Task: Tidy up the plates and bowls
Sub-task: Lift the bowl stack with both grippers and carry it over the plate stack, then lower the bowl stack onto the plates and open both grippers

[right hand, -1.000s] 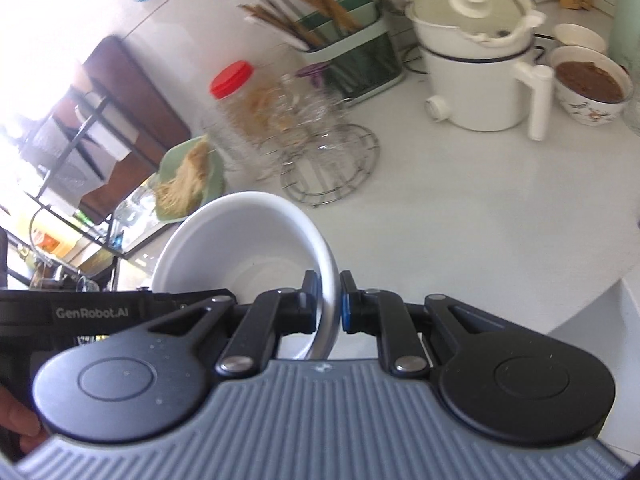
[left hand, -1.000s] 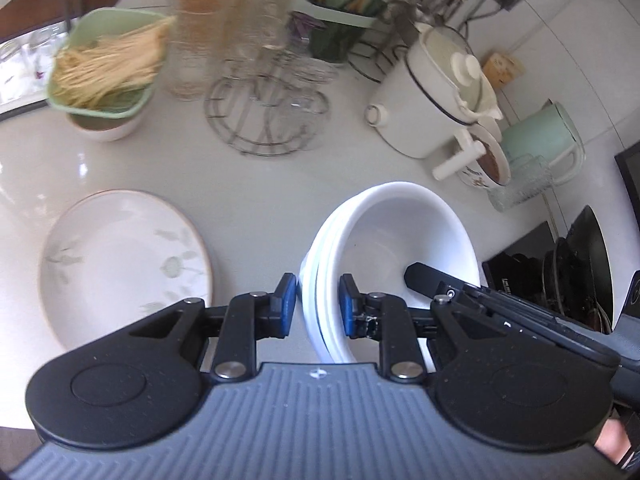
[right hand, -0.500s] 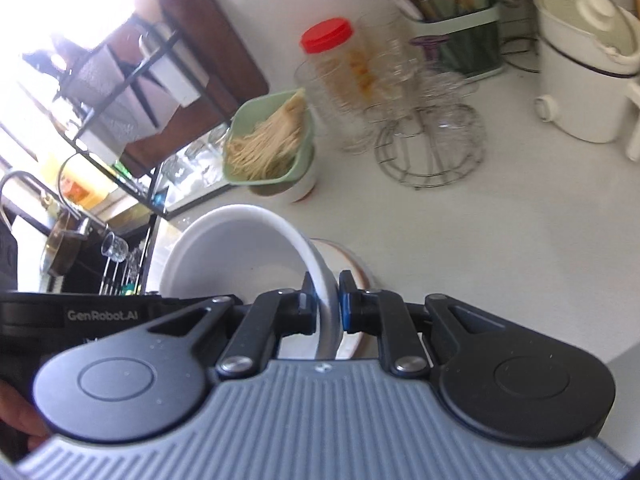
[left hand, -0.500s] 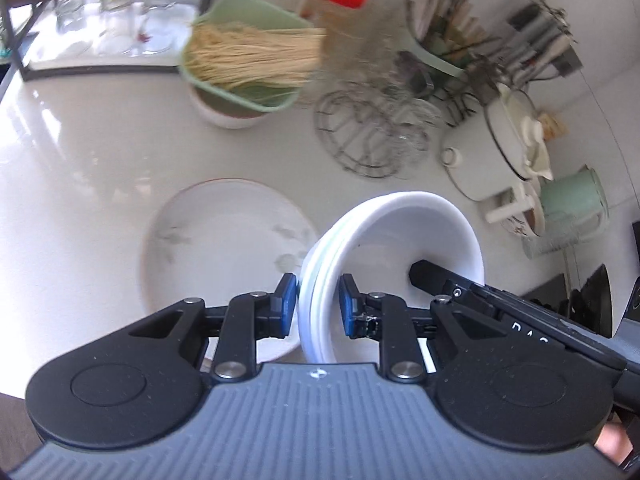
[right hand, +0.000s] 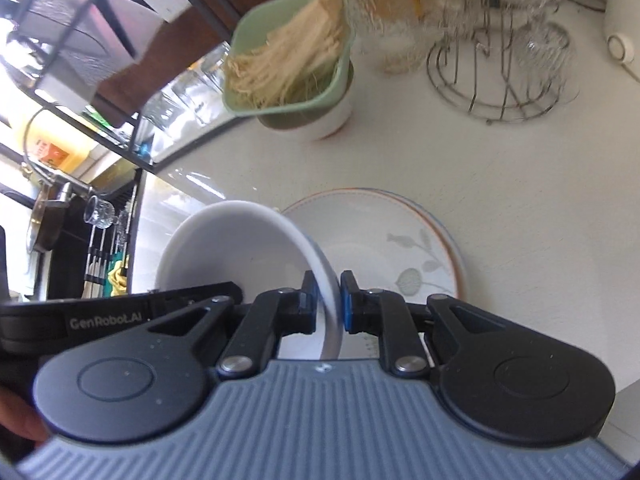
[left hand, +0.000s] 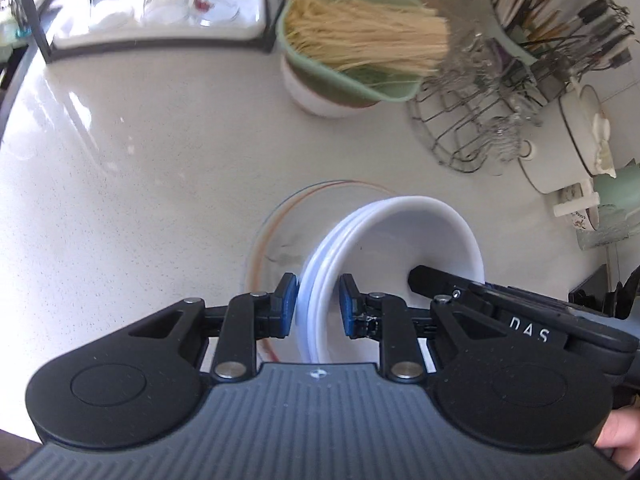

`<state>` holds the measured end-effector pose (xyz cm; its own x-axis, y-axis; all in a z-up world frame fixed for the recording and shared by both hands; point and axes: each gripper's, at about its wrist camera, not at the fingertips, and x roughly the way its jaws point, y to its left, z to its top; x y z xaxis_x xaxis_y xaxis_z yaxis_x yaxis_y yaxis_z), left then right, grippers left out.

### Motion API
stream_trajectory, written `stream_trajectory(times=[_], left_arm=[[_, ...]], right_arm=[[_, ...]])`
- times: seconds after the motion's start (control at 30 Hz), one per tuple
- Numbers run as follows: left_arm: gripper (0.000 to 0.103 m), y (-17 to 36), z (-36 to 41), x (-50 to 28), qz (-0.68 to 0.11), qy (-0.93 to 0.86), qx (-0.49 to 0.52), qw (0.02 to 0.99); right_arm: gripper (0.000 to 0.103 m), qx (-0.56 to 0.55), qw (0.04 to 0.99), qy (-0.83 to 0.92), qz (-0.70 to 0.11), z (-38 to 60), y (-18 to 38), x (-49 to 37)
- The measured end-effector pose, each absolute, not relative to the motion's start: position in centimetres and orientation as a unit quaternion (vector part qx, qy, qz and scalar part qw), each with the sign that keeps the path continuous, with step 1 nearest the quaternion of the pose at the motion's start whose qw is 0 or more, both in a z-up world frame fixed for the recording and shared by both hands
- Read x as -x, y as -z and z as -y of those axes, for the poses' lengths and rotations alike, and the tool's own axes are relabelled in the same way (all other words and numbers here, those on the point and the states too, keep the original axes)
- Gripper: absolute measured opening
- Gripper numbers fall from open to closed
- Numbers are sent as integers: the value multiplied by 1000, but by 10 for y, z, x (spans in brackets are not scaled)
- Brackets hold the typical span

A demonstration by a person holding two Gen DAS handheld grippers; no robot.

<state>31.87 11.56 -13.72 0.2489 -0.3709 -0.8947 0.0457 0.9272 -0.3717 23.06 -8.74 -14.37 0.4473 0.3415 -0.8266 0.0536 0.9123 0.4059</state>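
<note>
Two black claws with blue pads, one in each hand. Left claw (left hand: 318,304) pinched narrow on the near rim of a stack of round white bowls (left hand: 404,240), several rims showing side by side between the blue pads. Right claw (right hand: 328,306) pinched very narrow on the far side of the same stack of white bowls (right hand: 240,244), only one thin white rim seen between its pads. Stack tilted, held up by both claws, right over a round flat white plate with a grey leaf pattern and a thin orange edge (right hand: 404,248). Hard to tell if the bowls touch the plate. Plate lying flat on the shiny white speckled counter (left hand: 140,184), near the middle.

Farther back on the counter: a pale green plastic basket full of dry yellow noodles (left hand: 356,36), sitting on top of a small white bowl (left hand: 308,98). Just beside it, a round wire rack with clear drinking glasses (left hand: 476,128). Off to the side, a white pot with a lid (left hand: 568,136). A bit of a finger (left hand: 620,436) at the lower edge.
</note>
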Motion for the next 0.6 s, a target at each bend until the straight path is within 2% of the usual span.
stream_trajectory(times=[0.27,0.6], left_arm=[[25,167,-132,-328,-614,135,153,762],[25,170,-102,-339,-618,172,151,753]], right_arm=[[16,-185,816,-71,-543,70,165,-246],[15,-199,821,-13,-535,97,164,-237]])
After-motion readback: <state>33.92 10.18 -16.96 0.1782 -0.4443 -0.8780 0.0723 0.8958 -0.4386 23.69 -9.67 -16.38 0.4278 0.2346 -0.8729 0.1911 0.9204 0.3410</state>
